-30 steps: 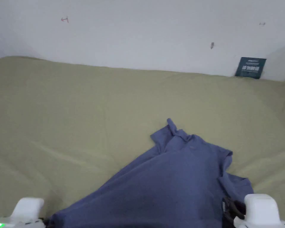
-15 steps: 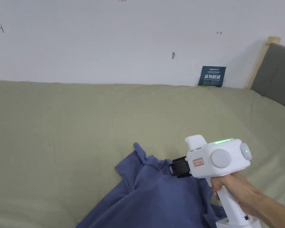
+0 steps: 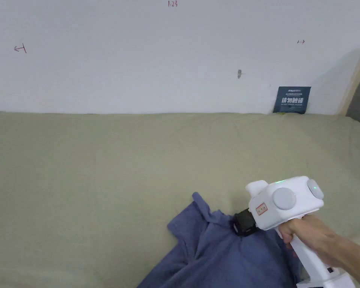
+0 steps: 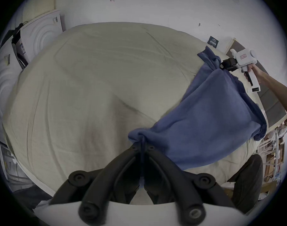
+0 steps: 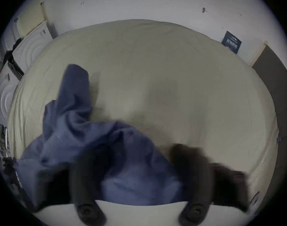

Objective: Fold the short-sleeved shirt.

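While the left gripper (image 4: 142,145) sits nearest the person, its 2 jaws are closed tight on a bunched edge of the shirt (image 4: 209,120), pinching the cloth between them. From that pinch the blue shirt runs away and to the right, so its long axis lies diagonally across the bed (image 4: 90,82), from the near grip out to the far collar end. Part of the cloth looks lifted and slack between the 2 grips, with the lower edge trailing on the sheet.

Farther out, the right gripper (image 3: 238,227) is at the collar end, held by a hand (image 3: 310,236). Its own view shows its jaws standing well apart, blurred, with shirt cloth between and under them; whether they grip anything I cannot tell for sure, though they look open. The shirt lies directly in front of and below this gripper, a sleeve sticking up to its left.

By my judgement the coming move turns on that far end: the right gripper is the nearer one to the collar.

Count: 1 shirt, 2 grippers, 1 bed, and 1 dark card (image 3: 291,100) against the wall (image 3: 138,56) beyond.
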Demonstrator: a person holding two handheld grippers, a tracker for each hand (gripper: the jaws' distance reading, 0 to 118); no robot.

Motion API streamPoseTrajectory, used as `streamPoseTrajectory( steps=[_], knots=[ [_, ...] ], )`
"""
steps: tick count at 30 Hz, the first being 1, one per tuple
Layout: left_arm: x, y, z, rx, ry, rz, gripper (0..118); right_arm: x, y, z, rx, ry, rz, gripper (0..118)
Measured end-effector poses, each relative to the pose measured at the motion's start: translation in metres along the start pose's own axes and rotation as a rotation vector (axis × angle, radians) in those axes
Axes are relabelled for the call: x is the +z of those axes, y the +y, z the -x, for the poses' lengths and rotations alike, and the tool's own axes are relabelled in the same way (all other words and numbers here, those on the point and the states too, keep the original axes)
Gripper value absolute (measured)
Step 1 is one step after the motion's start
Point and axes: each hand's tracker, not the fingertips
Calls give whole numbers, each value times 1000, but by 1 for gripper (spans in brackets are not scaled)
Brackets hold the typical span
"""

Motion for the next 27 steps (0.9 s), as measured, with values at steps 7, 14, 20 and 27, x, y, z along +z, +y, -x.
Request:
streamPoseTrajectory(
  steps=[7, 14, 20, 27],
  knots=[
    [43, 24, -1, 50, -23, -111, 1, 132, -22, 8, 39, 8, -197, 3],
    [147, 90, -28, -20, 13, -355, 1, 333, -58, 25, 92, -50, -473, 3],
    [248, 164, -58, -78, 75, -527, 1, 471, -80, 19, 72, -136, -681, 3],
    [330, 237, -81, -93, 167, -628, 1, 548, -84, 3, -33, -154, -817, 3]
  ],
)
